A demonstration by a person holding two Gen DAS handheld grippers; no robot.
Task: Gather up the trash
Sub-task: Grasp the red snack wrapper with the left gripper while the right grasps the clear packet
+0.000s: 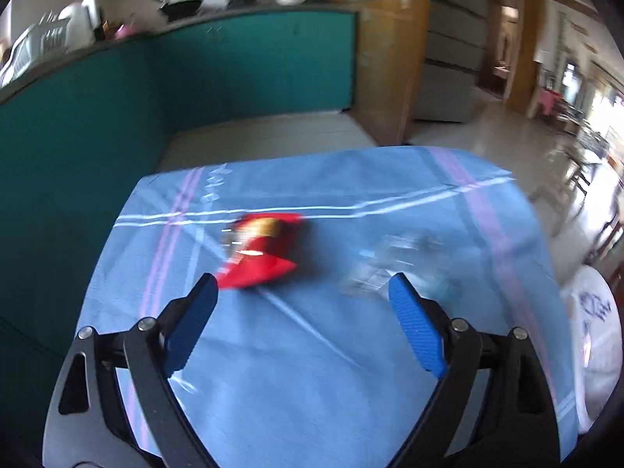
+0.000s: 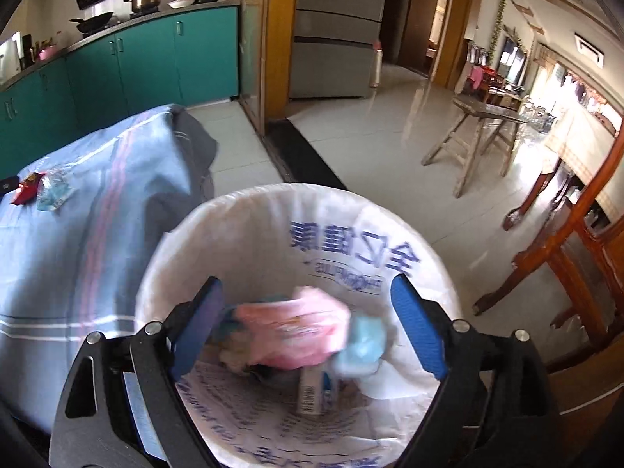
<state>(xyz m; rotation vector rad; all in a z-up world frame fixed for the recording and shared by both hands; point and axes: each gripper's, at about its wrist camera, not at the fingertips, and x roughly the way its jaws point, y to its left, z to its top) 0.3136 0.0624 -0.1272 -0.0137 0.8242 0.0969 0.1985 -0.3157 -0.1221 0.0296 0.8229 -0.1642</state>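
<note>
Red wrapper point(image 1: 259, 251) sits just ahead of the wide, empty left claw point(image 1: 302, 292): square up, pinch flat; right claw point(image 2: 306, 298) is wide over bin point(image 2: 249, 210).

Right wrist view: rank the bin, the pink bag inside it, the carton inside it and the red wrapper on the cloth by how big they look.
1. Bin, by far.
2. Pink bag.
3. Carton, partly covered by the bag.
4. Red wrapper, but it lies farther from the camera, so its true size is unsure.

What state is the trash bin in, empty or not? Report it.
Not empty. The lined trash bin holds a pink wrapper, pale blue scraps and a small carton, seen below the open right claw.
</note>
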